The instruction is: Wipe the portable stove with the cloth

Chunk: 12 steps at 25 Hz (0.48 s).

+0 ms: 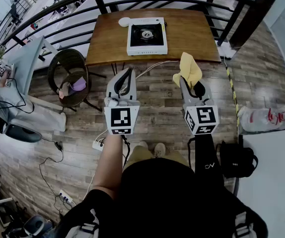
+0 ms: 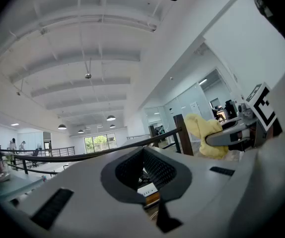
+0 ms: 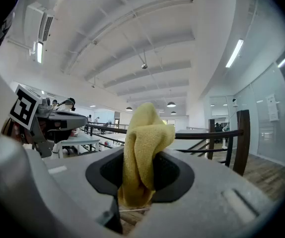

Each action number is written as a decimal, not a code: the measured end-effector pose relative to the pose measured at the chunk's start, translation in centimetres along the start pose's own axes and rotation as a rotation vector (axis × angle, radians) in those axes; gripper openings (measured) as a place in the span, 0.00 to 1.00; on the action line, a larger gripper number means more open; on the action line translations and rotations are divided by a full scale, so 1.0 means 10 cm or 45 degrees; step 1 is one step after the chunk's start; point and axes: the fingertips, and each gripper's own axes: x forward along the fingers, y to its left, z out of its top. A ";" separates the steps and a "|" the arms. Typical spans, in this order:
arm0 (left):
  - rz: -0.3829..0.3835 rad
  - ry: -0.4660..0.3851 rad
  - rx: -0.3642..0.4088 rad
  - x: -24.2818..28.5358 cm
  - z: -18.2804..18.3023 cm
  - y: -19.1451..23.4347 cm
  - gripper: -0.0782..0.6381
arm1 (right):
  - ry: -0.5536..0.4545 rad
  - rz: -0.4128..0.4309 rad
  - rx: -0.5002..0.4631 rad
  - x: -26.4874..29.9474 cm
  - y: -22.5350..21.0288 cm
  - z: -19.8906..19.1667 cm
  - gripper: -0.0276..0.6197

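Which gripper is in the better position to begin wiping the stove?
Right. The right gripper is shut on the cloth, and the stove on the table lies ahead. The left gripper is shut and holds nothing.

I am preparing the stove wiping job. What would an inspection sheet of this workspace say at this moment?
Surface: wooden table, brown top.
Job's things: portable stove on the table; yellow cloth held short of it, above the floor.
Clutter: white round object beside the stove.
Grippers: right gripper shut on the cloth; left gripper shut, empty.
Cables: white cable and power strip on the floor.
Surroundings: railing, chair, black bag.
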 end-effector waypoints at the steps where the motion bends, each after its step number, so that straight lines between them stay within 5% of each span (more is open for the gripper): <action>1: 0.001 0.001 0.001 0.00 0.00 0.01 0.12 | 0.000 0.001 -0.004 0.01 0.01 0.01 0.22; 12: -0.001 -0.002 -0.054 -0.02 -0.01 0.03 0.12 | -0.013 0.087 0.051 0.01 0.10 -0.01 0.23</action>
